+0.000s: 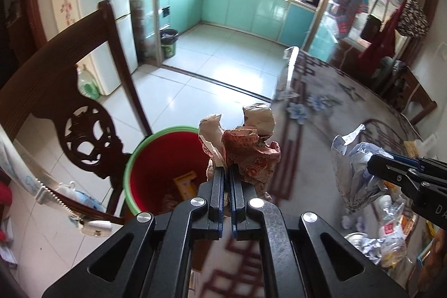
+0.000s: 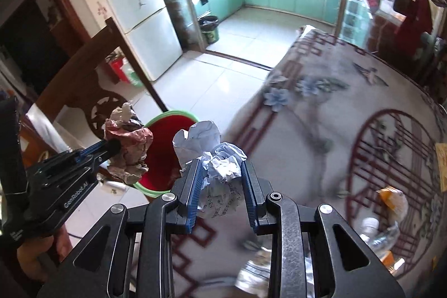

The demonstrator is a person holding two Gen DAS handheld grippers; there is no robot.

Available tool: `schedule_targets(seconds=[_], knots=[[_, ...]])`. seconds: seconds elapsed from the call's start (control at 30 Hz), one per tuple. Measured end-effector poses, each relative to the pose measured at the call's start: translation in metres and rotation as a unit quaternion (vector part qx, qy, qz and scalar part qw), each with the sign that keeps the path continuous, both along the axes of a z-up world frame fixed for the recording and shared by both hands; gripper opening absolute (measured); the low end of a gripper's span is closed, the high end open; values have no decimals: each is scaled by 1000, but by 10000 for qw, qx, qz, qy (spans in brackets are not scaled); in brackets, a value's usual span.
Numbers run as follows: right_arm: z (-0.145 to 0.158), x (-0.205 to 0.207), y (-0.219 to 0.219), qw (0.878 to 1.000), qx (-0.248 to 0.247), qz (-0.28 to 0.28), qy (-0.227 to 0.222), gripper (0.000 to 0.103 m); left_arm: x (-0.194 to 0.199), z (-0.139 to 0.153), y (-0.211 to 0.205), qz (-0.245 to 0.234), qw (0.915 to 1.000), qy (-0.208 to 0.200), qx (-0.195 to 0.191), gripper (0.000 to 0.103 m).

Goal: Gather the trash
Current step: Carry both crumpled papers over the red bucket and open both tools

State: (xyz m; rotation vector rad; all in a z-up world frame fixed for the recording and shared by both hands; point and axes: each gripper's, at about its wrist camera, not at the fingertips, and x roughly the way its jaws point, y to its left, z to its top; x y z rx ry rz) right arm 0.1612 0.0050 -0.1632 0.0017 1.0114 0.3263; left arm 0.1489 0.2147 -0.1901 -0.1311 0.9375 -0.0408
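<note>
My left gripper (image 1: pixel 226 172) is shut on a crumpled red and brown paper wrapper (image 1: pixel 245 150), held beside the table edge just right of a red bin with a green rim (image 1: pixel 156 158). The same wrapper (image 2: pixel 127 150) and left gripper (image 2: pixel 110 148) show in the right wrist view, in front of the bin (image 2: pixel 167 138). My right gripper (image 2: pixel 220 166) is shut on a crumpled white paper ball (image 2: pixel 218 158) above the table edge. That paper (image 1: pixel 354 166) and right gripper (image 1: pixel 374 166) show at the right of the left wrist view.
The bin holds a yellow box (image 1: pixel 185 183). A dark wooden chair (image 1: pixel 69 113) stands left of the bin. The patterned tablecloth (image 2: pixel 321 108) carries more litter: a plastic bottle (image 2: pixel 377 233), an orange packet (image 2: pixel 391 197) and foil scraps (image 1: pixel 368 245). A fridge (image 2: pixel 134 4) stands behind.
</note>
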Motion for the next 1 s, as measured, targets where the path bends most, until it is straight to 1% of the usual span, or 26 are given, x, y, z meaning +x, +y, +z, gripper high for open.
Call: schedule_targets(seconds=[0.13, 0.3, 0.43, 0.63, 0.7, 0.77, 0.83, 0.87, 0.93, 1.0], knots=[[-7, 8, 23, 9999, 18, 147, 69, 28, 9, -10, 26, 145, 9998, 124, 6, 3], [-17, 20, 49, 9994, 14, 293, 204, 28, 20, -27, 51, 253, 9990, 343, -100, 3], [-26, 29, 64, 9989, 1, 341, 311, 28, 29, -37, 63, 278, 9983, 490, -158, 3], [-34, 39, 78, 9985, 22, 368, 407, 28, 40, -45, 72, 285, 9977, 582, -173, 3], [-35, 41, 81, 9985, 55, 362, 405, 30, 43, -48, 76, 315, 9976, 599, -166, 3], [-36, 45, 83, 9987, 87, 307, 408, 38, 45, -49, 78, 339, 9974, 615, -155, 3], [-36, 47, 83, 9989, 123, 230, 399, 47, 48, -51, 80, 343, 9972, 651, -150, 7], [-36, 47, 83, 9990, 132, 212, 371, 49, 49, -52, 80, 347, 9970, 675, -150, 10], [-35, 47, 83, 9991, 103, 204, 359, 49, 50, -52, 82, 376, 9969, 675, -162, 27], [-34, 47, 82, 9992, 79, 189, 353, 49, 49, -51, 82, 402, 9971, 627, -168, 38]])
